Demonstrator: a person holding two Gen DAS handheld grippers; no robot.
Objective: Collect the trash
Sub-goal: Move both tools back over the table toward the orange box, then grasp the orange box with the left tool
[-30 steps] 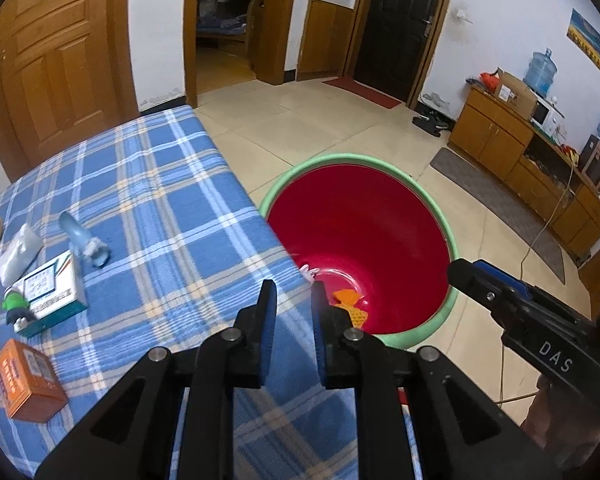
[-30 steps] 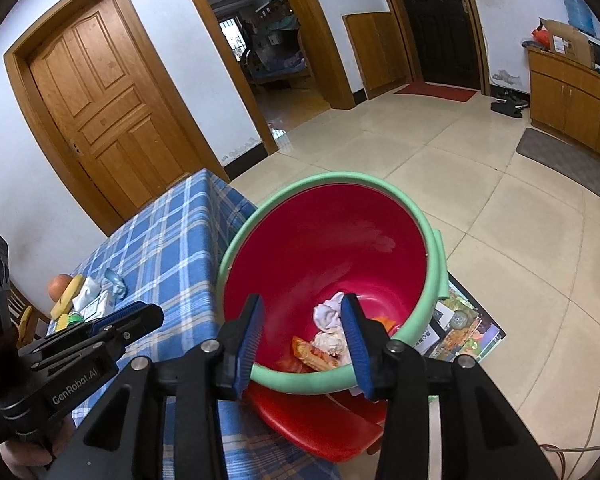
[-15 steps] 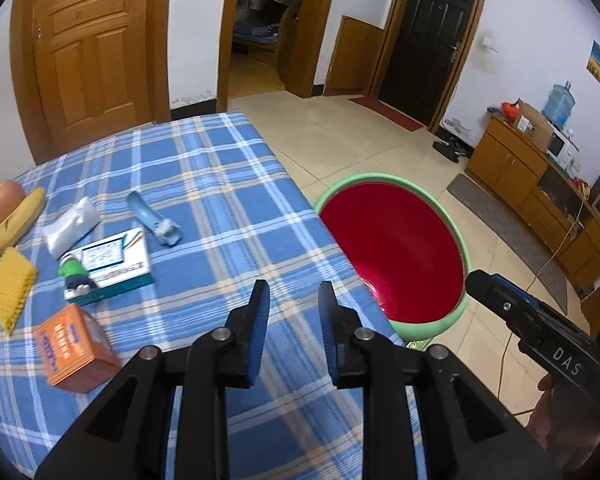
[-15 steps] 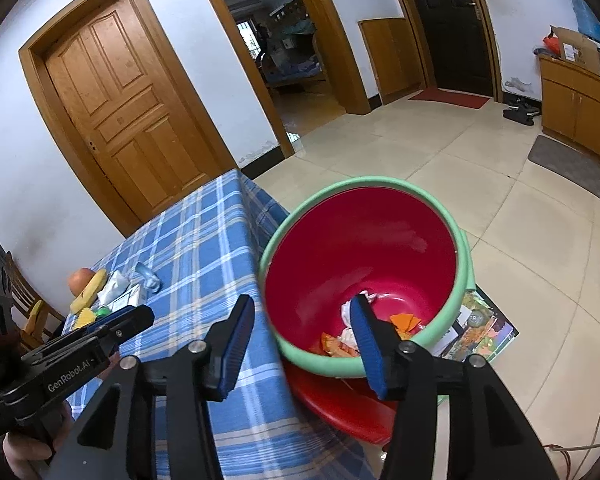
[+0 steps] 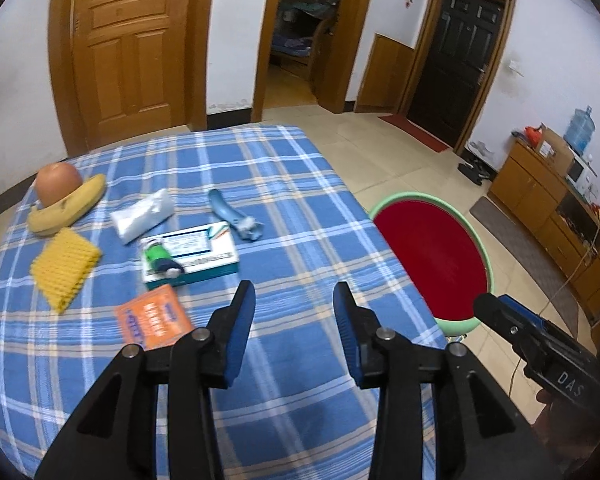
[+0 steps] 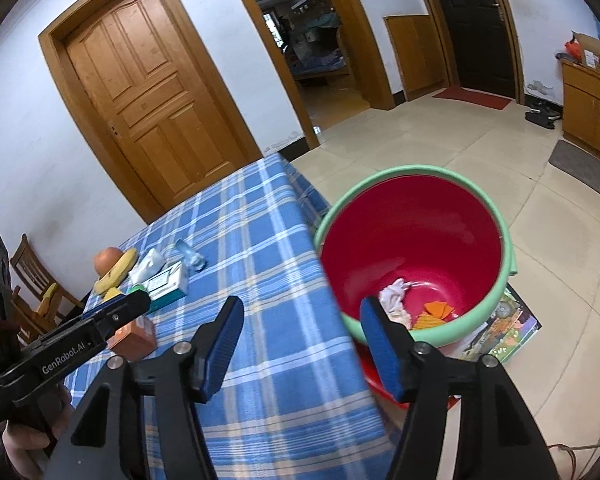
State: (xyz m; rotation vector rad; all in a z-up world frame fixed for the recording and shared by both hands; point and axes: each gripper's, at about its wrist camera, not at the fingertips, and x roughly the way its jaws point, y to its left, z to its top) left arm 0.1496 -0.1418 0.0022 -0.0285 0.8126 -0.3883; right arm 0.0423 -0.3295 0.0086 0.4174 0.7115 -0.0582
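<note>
Trash on surface: one orange box (image 5: 153, 317) lying flat, nearest the left claw; one white-and-teal carton (image 5: 192, 255), long axis running left-right, a green tube (image 5: 158, 259) on its left end.
Blue wrapper (image 5: 233, 216): one, long axis pointing away toward the door.
White packet (image 5: 142, 221): one, just left of the wrapper.
Bucket (image 6: 512, 256): one, red with green rim, on the floor beside the surface (image 5: 284, 184); white wad (image 6: 394, 294) and orange scraps (image 6: 434, 314) inside.
Left claw (image 5: 294, 330): spread, empty, above the cloth.
Right claw (image 6: 300, 346): spread wide, empty.
</note>
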